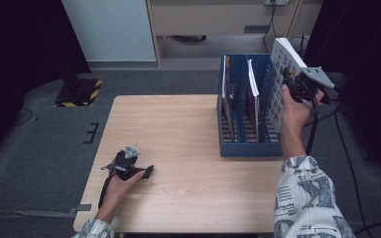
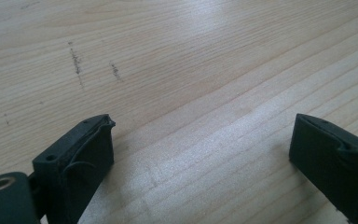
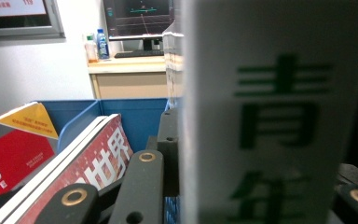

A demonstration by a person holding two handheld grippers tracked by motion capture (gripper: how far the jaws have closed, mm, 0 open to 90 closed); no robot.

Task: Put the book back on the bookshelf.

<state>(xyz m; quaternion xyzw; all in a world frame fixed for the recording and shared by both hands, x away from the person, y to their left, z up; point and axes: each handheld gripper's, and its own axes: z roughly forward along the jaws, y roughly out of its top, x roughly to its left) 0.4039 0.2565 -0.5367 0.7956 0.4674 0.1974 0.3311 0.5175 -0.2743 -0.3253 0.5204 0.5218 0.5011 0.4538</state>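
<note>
The right gripper (image 1: 293,84) clamps a white book (image 1: 284,74) tilted above the blue rack's (image 1: 250,148) rightmost slot (left gripper (image 1: 138,170) gapes, idle).

In the right tool view the white book (image 3: 270,121) stands so close that its green characters blur and its top and bottom are cut off by the frame; it hides the right side of the blue rack (image 3: 121,114). In the high view the book (image 1: 284,79) covers the right tool (image 1: 291,84), so its pads cannot be seen. The rack's (image 1: 250,146) other book covers (image 1: 252,87) are too small to read. In the left tool view both black jaws run off the bottom edge above the bench (image 2: 177,70).
</note>
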